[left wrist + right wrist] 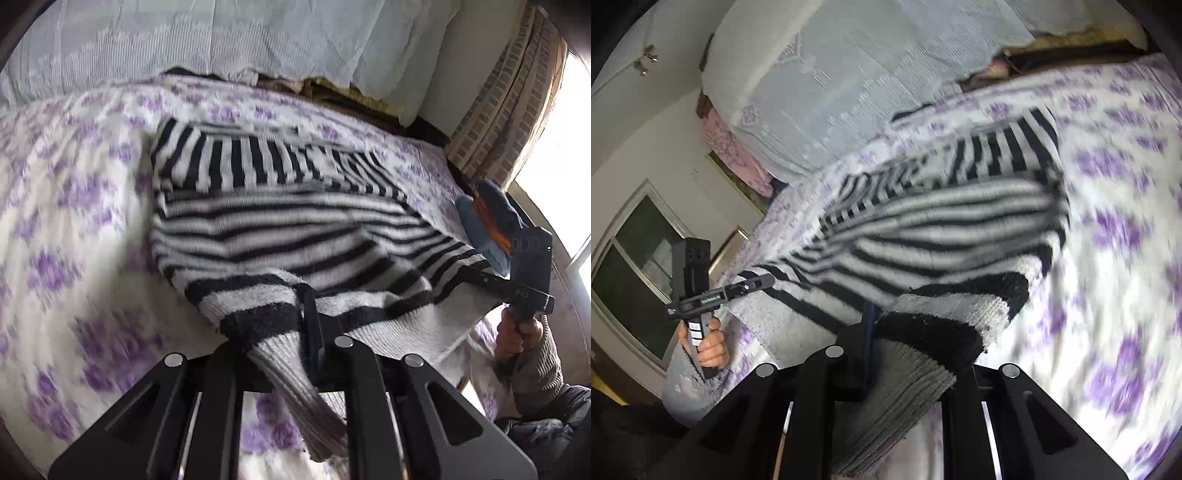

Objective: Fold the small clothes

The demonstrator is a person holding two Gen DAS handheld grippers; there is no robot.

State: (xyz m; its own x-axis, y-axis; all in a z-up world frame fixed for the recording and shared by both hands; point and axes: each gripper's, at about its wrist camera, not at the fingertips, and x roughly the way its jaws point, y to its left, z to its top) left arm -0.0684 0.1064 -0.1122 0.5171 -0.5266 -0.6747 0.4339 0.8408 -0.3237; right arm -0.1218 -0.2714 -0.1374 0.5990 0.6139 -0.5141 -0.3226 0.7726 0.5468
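Both jaws are clamped on the near hem of the striped sweater (288, 229), left gripper (312, 332) and right gripper (868, 325) lifting it off the bed (66, 206). Next, probably: carry the hem forward, beyond the jaws, to halve the garment.

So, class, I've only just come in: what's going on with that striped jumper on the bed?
A person holds a gripper in each hand and is folding a black-and-white striped sweater on a bed with a purple-flowered cover. The left gripper and the right gripper are each shut on the sweater's near hem, one at each corner, with the hem raised off the cover. The sleeves already lie folded across the far part.
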